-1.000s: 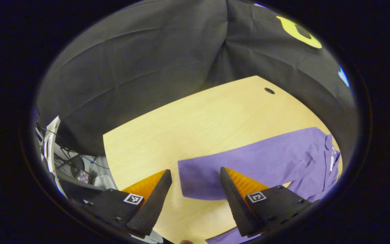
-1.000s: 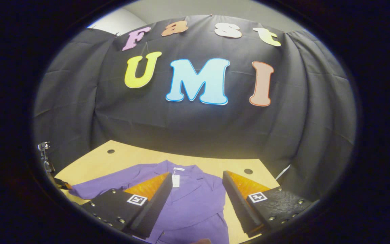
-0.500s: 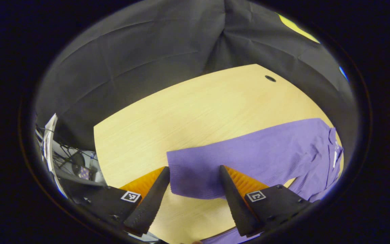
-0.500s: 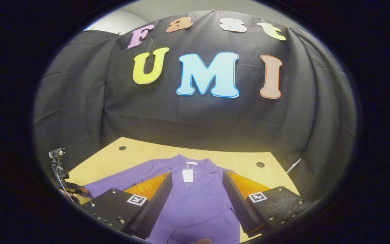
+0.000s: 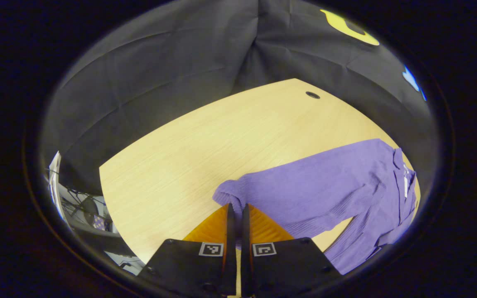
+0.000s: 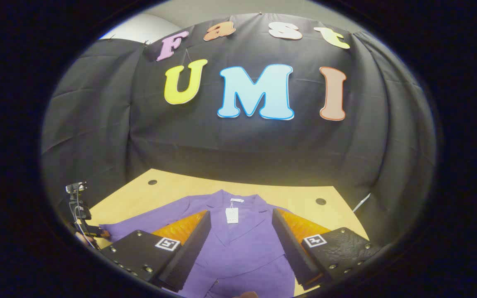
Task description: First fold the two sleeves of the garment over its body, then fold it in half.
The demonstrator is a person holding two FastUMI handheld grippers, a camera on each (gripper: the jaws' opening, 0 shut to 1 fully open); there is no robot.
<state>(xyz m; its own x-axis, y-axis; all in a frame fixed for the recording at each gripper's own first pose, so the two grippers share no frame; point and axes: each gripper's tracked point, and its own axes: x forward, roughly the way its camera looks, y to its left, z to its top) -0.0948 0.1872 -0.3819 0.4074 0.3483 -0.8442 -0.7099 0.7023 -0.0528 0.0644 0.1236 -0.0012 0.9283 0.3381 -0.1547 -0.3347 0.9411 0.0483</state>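
Black cloth walls in a pale wooden table [image 5: 189,157] whose top fills the middle of the left gripper view. A purple garment [image 5: 346,194] lies on it at the right of that frame, one sleeve [image 5: 263,194] running toward the lower centre. At the bottom centre the left gripper [image 5: 235,207] has its fingers pinched together on the bunched sleeve end [image 5: 228,194], which puckers just above the tips.

In the right gripper view the garment [image 6: 242,248] lies flat at the bottom centre of the frame, collar toward the cloth wall, a white tag [image 6: 232,215] at the neck. The right gripper [image 6: 240,225] is spread wide above the garment's chest, gripping nothing. At the lower left of this frame the left gripper [image 6: 89,234] shows small, at the end of the sleeve [image 6: 139,219].
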